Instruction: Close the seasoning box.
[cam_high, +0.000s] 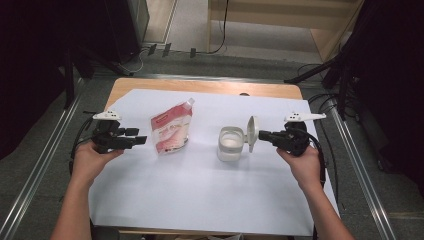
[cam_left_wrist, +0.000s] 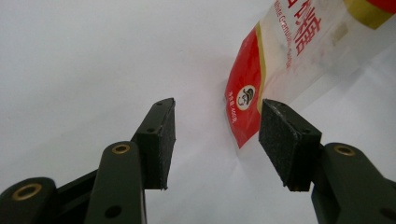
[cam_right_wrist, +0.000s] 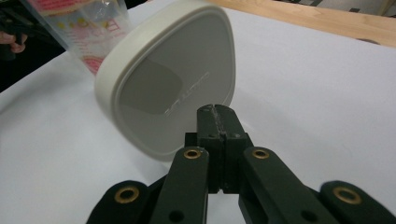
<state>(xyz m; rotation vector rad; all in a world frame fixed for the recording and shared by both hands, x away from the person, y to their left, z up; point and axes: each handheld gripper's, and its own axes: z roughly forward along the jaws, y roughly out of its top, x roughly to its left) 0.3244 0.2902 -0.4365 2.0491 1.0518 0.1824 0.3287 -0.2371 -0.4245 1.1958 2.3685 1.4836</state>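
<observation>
- The white lid (cam_right_wrist: 168, 84) stands on edge, hinged up beside the open white container (cam_high: 230, 143), just ahead of the right gripper (cam_right_wrist: 218, 112).
- That gripper's jaws are pressed together at the lid's rim; whether they pinch it I cannot tell.
- The red-and-clear pouch (cam_left_wrist: 285, 60) lies just beyond the left gripper (cam_left_wrist: 217, 135), whose jaws gape wide, holding nothing.
- White paper (cam_high: 200, 200) covers the table.

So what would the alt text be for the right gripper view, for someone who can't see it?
The right gripper, its two black jaws pressed together, holds a white rounded lid by its edge, tilted up above a white sheet on the table. A red and clear pouch stands behind it at the upper left.
</observation>
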